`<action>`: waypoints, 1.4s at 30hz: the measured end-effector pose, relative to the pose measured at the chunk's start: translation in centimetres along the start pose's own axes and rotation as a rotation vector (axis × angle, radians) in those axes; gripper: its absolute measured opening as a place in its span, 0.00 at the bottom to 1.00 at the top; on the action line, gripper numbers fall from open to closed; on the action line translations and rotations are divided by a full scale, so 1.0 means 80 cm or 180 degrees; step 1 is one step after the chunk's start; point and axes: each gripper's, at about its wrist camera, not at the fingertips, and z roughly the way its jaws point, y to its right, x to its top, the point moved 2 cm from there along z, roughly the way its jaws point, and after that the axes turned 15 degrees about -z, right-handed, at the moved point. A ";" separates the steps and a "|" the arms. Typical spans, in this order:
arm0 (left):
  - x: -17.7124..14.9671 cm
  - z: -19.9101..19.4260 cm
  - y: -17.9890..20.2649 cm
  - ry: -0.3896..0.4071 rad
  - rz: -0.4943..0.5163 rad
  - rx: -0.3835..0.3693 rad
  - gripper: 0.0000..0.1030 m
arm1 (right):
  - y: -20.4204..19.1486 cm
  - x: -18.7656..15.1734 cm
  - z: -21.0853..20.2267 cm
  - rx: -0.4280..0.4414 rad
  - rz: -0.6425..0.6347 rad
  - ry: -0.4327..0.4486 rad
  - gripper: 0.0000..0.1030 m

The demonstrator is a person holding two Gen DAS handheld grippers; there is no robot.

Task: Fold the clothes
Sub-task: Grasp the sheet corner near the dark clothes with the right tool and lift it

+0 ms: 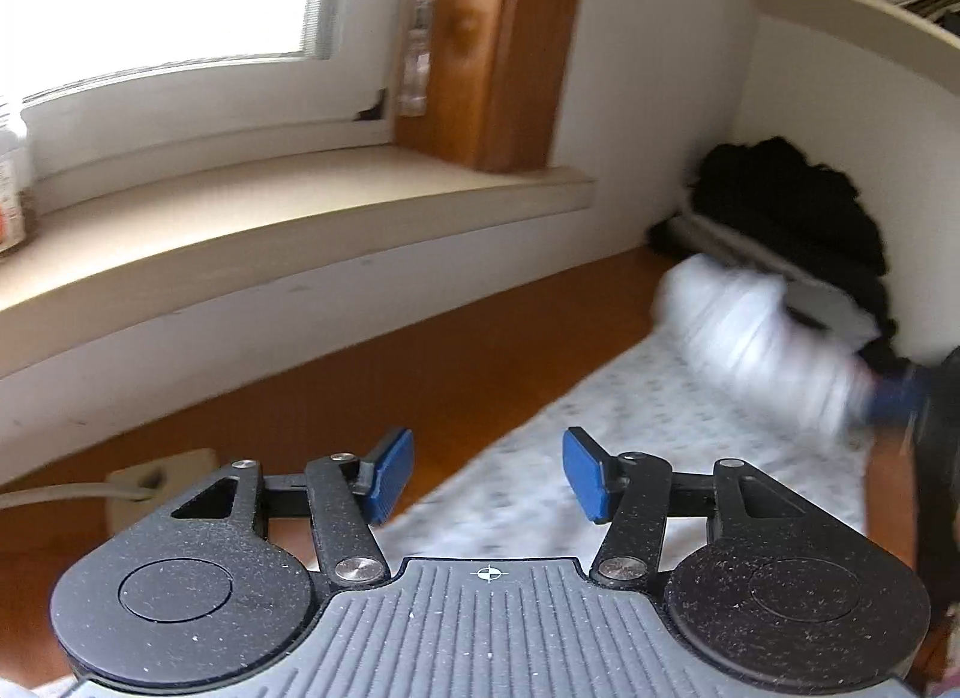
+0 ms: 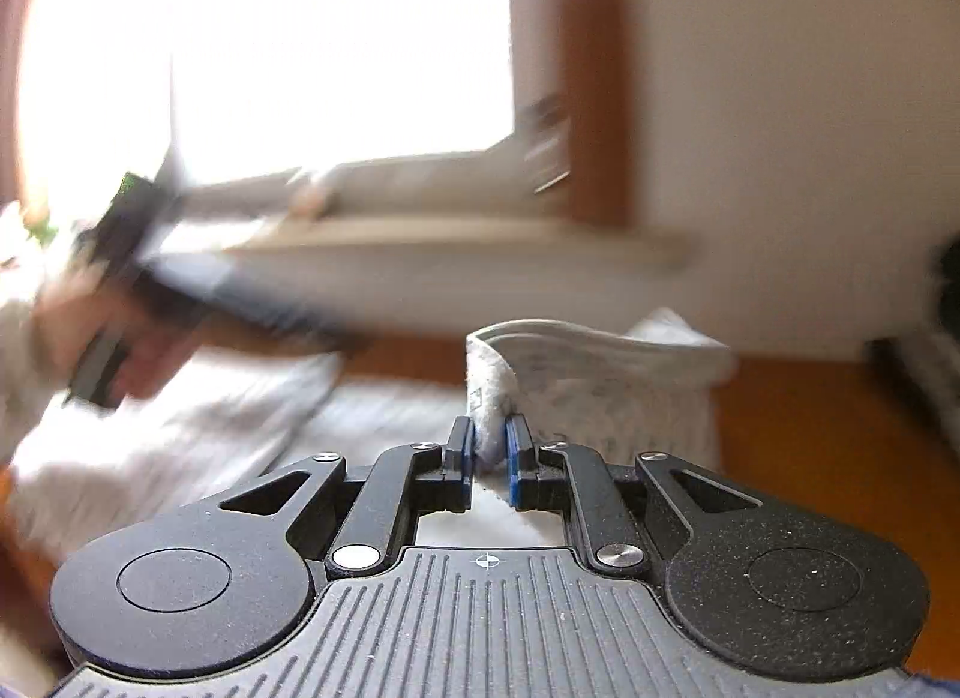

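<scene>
While the window sill (image 1: 288, 188) sits behind:
Right hand-held gripper (image 2: 487, 461): clamped on the white patterned garment (image 2: 576, 386), lifted edge.
Left hand-held gripper (image 1: 487, 473): pads apart, empty, above the garment on the wooden worktop (image 1: 420, 362).

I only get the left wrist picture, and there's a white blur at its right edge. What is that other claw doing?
Observer: In the right wrist view the right claw is shut on a fold of the white speckled garment.
Visitor: Is that fold lying flat?
Observer: No. The pinched edge stands up above the claw, and the cloth curls away behind it.
Visitor: Does that camera see my claw?
Observer: Yes, blurred at its left. A hand grips the left claw from behind, which your own view never shows.
</scene>
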 end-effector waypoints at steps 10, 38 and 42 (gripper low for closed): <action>-0.014 0.046 0.045 -0.0251 0.0008 -0.0146 0.61 | -0.052 -0.026 0.018 0.0117 -0.0303 -0.0210 0.22; -0.022 0.082 0.002 -0.0650 -0.1678 -0.0697 0.68 | -0.006 -0.002 0.001 -0.0084 0.0119 0.0364 0.06; -0.011 0.092 0.006 -0.0582 -0.1618 -0.0557 0.62 | -0.009 0.003 -0.002 -0.0068 0.0057 0.0383 0.06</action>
